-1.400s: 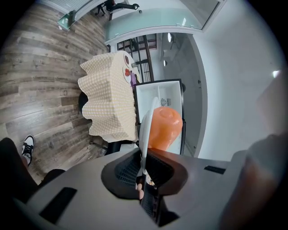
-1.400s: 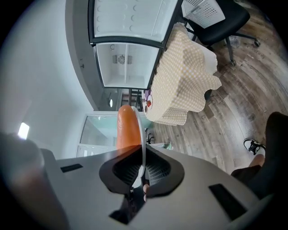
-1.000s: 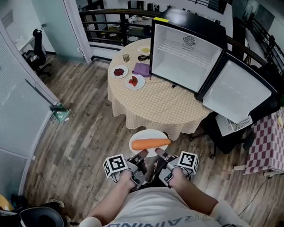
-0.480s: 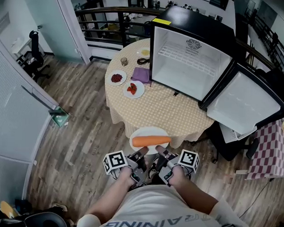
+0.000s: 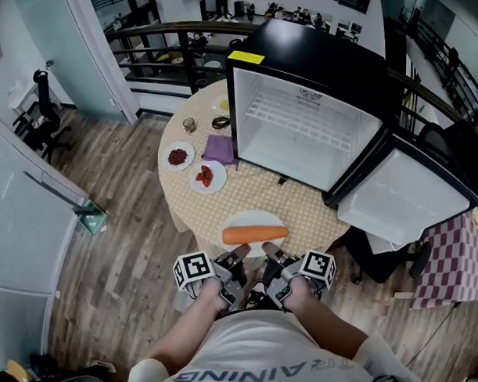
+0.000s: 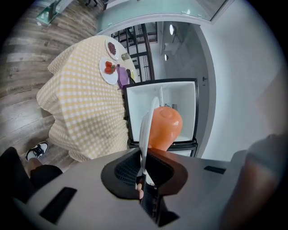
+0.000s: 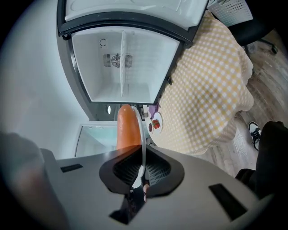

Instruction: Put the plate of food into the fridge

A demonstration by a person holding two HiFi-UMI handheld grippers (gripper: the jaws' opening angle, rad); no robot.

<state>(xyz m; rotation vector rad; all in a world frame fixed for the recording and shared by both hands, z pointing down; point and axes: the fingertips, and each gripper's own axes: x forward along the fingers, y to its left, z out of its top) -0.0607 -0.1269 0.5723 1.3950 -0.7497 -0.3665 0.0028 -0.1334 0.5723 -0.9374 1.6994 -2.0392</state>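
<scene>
Mini fridge (image 5: 296,129): stands on the round desk (image 5: 254,196), door (image 5: 403,201) swung wide open to the right. The interior is white, with one wire shelf.

Desk: covered in a yellow checked cloth.

White plate (image 5: 250,219): held over the desk's near edge, in front of the fridge and apart from it. It carries one carrot (image 5: 255,235) lying crosswise.

Left claw (image 5: 236,262): pinching the plate's near rim.

Right claw (image 5: 270,254): pinching the same rim, just beside the left.

Small dish of red food (image 5: 206,176): far left of the desk.
</scene>
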